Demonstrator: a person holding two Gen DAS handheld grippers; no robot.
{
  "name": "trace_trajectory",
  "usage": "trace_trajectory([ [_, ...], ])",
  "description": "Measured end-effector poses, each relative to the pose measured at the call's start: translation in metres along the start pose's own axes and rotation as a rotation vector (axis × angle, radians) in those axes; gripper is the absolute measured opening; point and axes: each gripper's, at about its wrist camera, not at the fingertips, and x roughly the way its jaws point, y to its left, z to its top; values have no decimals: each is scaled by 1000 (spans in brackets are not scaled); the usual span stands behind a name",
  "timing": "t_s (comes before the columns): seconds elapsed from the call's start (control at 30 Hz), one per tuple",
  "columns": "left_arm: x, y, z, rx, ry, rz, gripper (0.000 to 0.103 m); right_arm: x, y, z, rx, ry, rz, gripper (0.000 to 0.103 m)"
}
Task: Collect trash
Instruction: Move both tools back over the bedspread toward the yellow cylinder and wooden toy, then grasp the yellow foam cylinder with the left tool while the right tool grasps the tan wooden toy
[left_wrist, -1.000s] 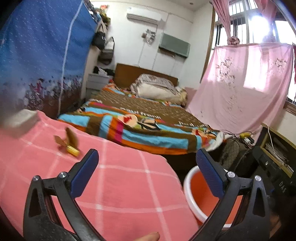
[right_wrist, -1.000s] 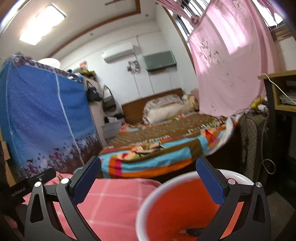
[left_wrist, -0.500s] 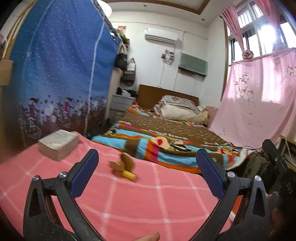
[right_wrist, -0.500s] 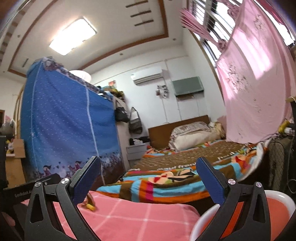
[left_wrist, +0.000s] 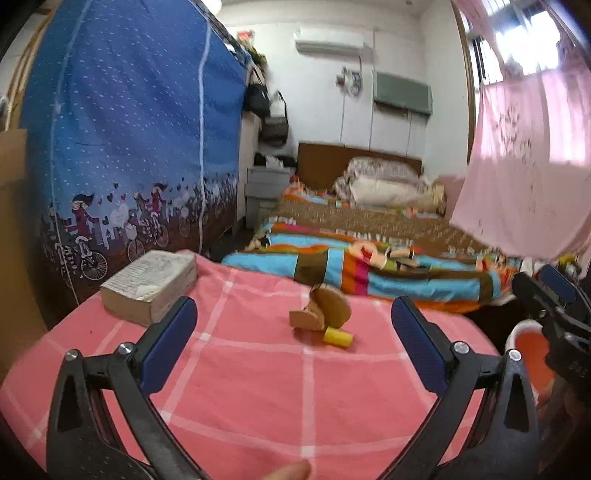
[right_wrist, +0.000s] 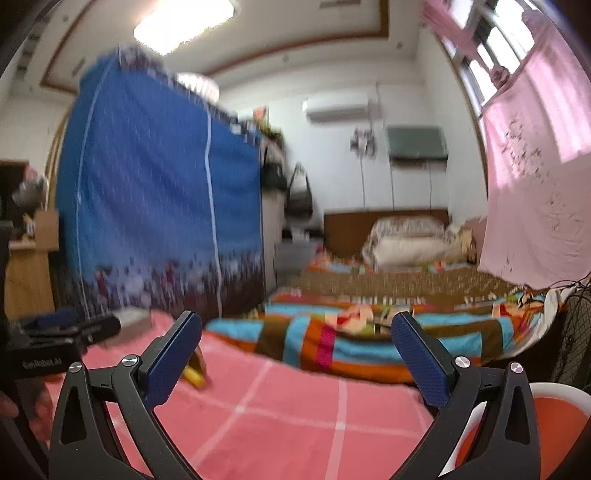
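Note:
A brown cardboard scrap with a small yellow piece (left_wrist: 325, 314) lies on the pink checked tablecloth (left_wrist: 258, 387), just beyond my left gripper (left_wrist: 293, 345), which is open and empty. The scrap also shows in the right wrist view (right_wrist: 195, 371), partly hidden behind that gripper's left finger. My right gripper (right_wrist: 295, 354) is open and empty above the cloth. The orange bin with a white rim (right_wrist: 517, 428) stands at the table's right edge; it also shows in the left wrist view (left_wrist: 528, 343), behind the right gripper's body.
A thick old book (left_wrist: 151, 286) lies on the cloth at the far left. A blue fabric wardrobe (left_wrist: 129, 147) stands behind the table. A bed with a striped blanket (left_wrist: 369, 266) and a hanging pink sheet (left_wrist: 524, 166) lie beyond.
Both grippers have swung left from over the bin toward the table. The scrap is now centred ahead of the left gripper and the book has come into view. Both stay open.

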Motion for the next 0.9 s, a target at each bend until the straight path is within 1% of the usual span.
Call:
trace_trajectory([
  [0.03, 7, 0, -2, 7, 29, -4, 103, 13, 0, -3, -9, 71, -4, 103],
  [0.07, 14, -1, -4, 12, 63, -7, 103, 20, 1, -5, -9, 108, -4, 103],
  [0.1, 24, -1, -6, 15, 115, -16, 103, 30, 0, -8, -5, 160, 0, 103],
  [0.13, 30, -2, -8, 15, 149, -26, 103, 41, -1, -11, 2, 220, 8, 103],
  [0.17, 38, -3, -10, 19, 193, -33, 103, 48, -2, -13, 8, 260, 11, 103],
  [0.23, 48, -8, -11, 29, 253, -55, 100, 61, -7, -18, 30, 345, 20, 103],
  [0.3, 60, -11, -12, 33, 307, -74, 93, 70, -10, -24, 54, 408, 19, 103],
  [0.43, 81, -19, -16, 50, 400, -95, 82, 78, -11, -32, 70, 483, 22, 103],
  [0.5, 91, -24, -20, 63, 445, -97, 71, 86, -11, -37, 61, 537, 19, 103],
  [0.53, 96, -26, -22, 73, 467, -93, 70, 91, -11, -40, 59, 570, 17, 103],
  [0.63, 100, -32, -21, 101, 477, -84, 69, 103, -12, -50, 63, 654, 0, 103],
  [0.67, 101, -34, -19, 105, 471, -90, 67, 106, -13, -53, 67, 680, -9, 103],
  [0.73, 102, -38, -17, 115, 464, -100, 62, 108, -15, -56, 74, 707, -13, 103],
  [0.8, 106, -39, -17, 124, 481, -109, 49, 108, -15, -58, 80, 716, -8, 103],
  [0.87, 106, -35, -17, 112, 485, -115, 44, 108, -16, -57, 84, 718, -8, 103],
  [0.9, 106, -33, -16, 102, 482, -122, 37, 107, -16, -57, 84, 719, -8, 103],
])
